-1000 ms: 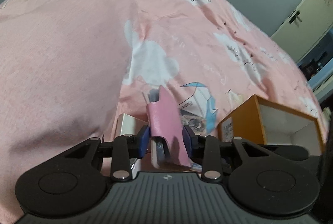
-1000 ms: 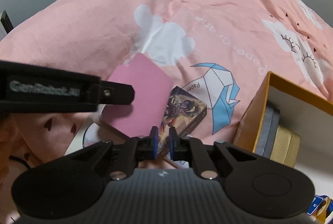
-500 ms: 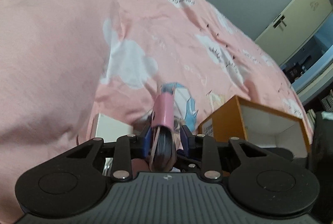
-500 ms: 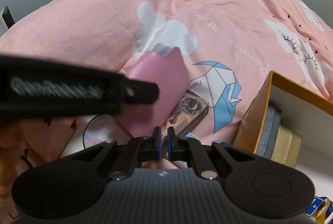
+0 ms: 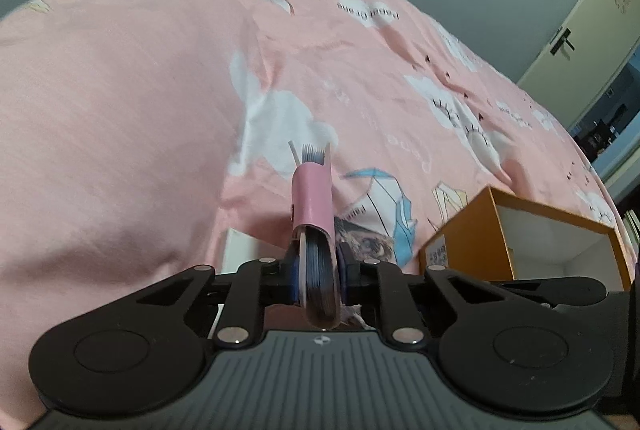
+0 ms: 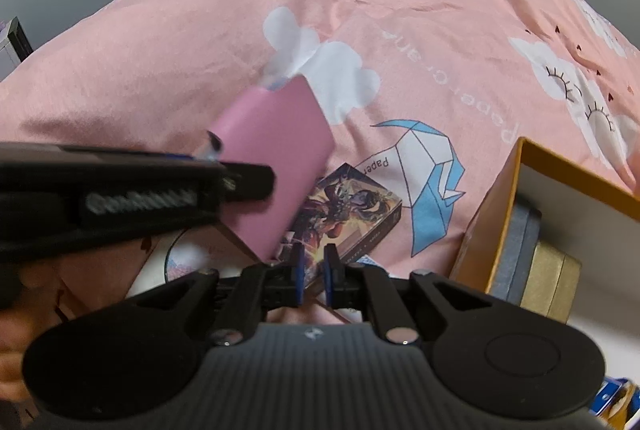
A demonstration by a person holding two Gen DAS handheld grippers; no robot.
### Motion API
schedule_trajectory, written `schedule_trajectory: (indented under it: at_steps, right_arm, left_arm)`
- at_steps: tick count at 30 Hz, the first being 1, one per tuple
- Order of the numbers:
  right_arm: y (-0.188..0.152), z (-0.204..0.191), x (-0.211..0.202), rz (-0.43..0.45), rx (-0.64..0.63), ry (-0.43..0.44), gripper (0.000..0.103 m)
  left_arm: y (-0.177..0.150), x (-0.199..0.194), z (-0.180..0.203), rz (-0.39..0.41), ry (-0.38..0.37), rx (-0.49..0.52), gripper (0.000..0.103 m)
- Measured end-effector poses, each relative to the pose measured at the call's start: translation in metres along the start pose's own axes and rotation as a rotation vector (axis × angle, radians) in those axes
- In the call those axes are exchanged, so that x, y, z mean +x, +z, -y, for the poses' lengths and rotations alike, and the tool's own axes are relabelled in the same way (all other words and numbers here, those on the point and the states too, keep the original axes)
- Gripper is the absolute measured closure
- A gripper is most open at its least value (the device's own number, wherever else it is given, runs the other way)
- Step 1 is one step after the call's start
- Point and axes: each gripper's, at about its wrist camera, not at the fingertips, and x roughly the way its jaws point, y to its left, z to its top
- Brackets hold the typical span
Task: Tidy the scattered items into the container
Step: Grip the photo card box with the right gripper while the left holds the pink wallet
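My left gripper [image 5: 318, 280] is shut on a pink notebook [image 5: 314, 202], held edge-on and lifted above the bed; it also shows in the right wrist view [image 6: 276, 166]. An orange box [image 5: 468, 250] with a white inside stands to the right; in the right wrist view [image 6: 492, 214] it holds a grey item [image 6: 516, 254] and a gold item [image 6: 552, 278]. A colourful card box [image 6: 352, 214] lies on the bedspread just beyond my right gripper [image 6: 313, 276], whose jaws are nearly together with nothing between them.
A pink bedspread [image 5: 120, 90] with cloud and paper-crane prints covers the bed. A white item with a disc [image 6: 176, 262] lies at the lower left under the left gripper. A door [image 5: 584, 30] stands at the far right.
My left gripper has lifted the pink notebook off the bed and turned it from flat to edge-on. The right gripper has stayed in place, jaws slightly wider.
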Motion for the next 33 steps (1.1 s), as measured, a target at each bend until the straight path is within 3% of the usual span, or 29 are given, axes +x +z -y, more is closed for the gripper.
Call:
schedule_trajectory:
  at_steps: [4, 11, 15, 21, 26, 28, 33]
  right_arm:
    - [0.011, 0.003, 0.000, -0.028, 0.055, 0.028, 0.065]
    - [0.028, 0.002, 0.024, -0.164, 0.131, -0.009, 0.055]
    - [0.032, 0.006, 0.039, -0.211, 0.210, 0.001, 0.033]
    - [0.035, 0.019, 0.058, -0.210, 0.289, 0.008, 0.024]
    - [0.032, 0.017, 0.057, -0.174, 0.291, 0.003, 0.030]
    - [0.034, 0.016, 0.047, -0.149, 0.290, -0.018, 0.045]
    - [0.042, 0.017, 0.024, -0.096, 0.268, -0.001, 0.067]
  left_arm:
    - [0.005, -0.011, -0.006, 0.039, 0.024, 0.004, 0.083]
    - [0.008, -0.021, -0.016, 0.081, 0.055, -0.002, 0.083]
    - [0.007, -0.022, -0.022, 0.081, 0.059, -0.006, 0.083]
    - [0.006, -0.020, -0.027, 0.075, 0.053, -0.019, 0.083]
    - [0.004, -0.020, -0.028, 0.075, 0.046, -0.019, 0.083]
    - [0.004, -0.020, -0.028, 0.072, 0.042, -0.020, 0.083]
    - [0.002, -0.018, -0.026, 0.065, 0.042, -0.013, 0.083]
